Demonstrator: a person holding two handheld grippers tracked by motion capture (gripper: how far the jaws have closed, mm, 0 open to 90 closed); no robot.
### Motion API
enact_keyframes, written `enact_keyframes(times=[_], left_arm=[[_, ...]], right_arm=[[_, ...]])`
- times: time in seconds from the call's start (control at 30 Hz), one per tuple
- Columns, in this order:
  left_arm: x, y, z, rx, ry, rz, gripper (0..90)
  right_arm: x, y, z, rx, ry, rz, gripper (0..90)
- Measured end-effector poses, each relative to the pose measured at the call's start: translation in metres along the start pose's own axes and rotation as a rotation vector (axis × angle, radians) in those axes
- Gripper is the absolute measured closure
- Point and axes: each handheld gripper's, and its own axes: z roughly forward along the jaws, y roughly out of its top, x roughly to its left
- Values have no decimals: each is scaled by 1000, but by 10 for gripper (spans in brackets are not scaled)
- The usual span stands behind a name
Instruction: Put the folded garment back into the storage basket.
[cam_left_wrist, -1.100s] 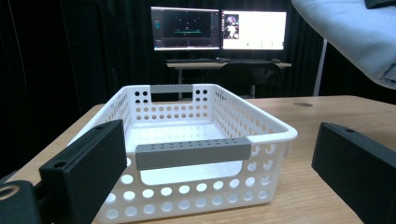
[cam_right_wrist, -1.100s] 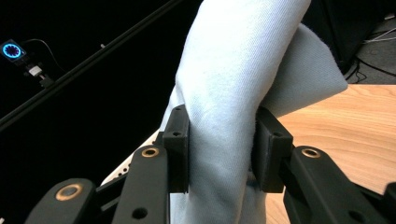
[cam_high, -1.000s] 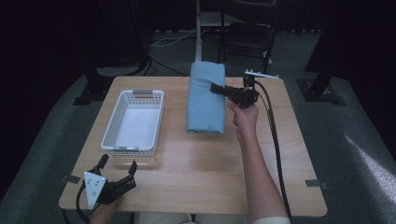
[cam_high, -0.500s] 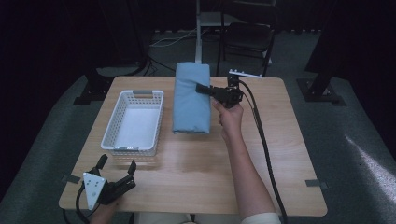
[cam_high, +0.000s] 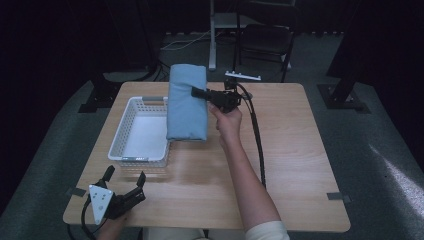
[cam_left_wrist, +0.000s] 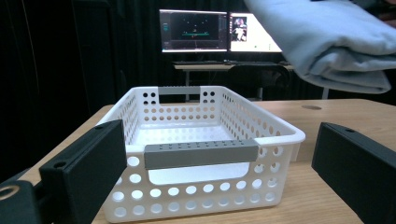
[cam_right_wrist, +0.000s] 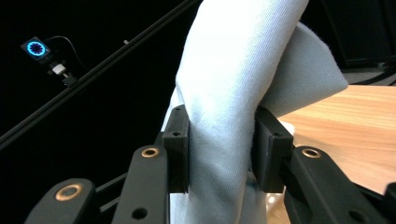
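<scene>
- Fingers (cam_right_wrist: 180, 149) of our right gripper (cam_high: 200, 93) are clamped on the folded light-blue cloth bundle (cam_high: 187, 102), one on each face of the fold, with thick fabric packed between them.
- Fingers of our left gripper (cam_high: 125, 182) stand wide apart with nothing between them, low over the near corner of the wooden tabletop (cam_high: 300, 145).
- We hold the cloth bundle lifted off the tabletop; its long body hangs past the right gripper's fingers, partly over the nearer side wall of the white perforated plastic basket (cam_high: 131, 145).
- We judge the bundle soft and light, not fragile, and not slippery in this grip. It will sag and may unfold, since we pinch it at one edge only.
- A grip on the folded edge, where the layers stack thick, looks best to us; a second hold at the far end would keep the layers together.
- From the left gripper view, the basket (cam_left_wrist: 205, 140) sits straight ahead between those fingers, its grey handle (cam_left_wrist: 201, 154) facing us and the bundle (cam_left_wrist: 327, 42) overhead to one side.
- Edges to mind: the basket's rim, which a drooping corner could snag, and the back edge of the tabletop beyond the right fingers.
- Open room: bare wood lies wide behind the right fingers, and the basket's floor looks bare.
</scene>
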Motion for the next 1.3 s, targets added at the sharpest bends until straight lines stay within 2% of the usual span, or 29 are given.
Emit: enact_keyframes(times=[0.13,0.4,0.73,1.3], left_arm=[[0,0,0,-2,0,-1,44],[0,0,0,4,0,2,44],[0,0,0,-1,0,1,44],[0,0,-1,-7,0,0,44]], right_arm=[[0,-4,13,13,19,11,629],[4,-10,32,12,15,25,628],[13,-12,56,33,35,21,628],[19,-19,88,45,55,42,627]])
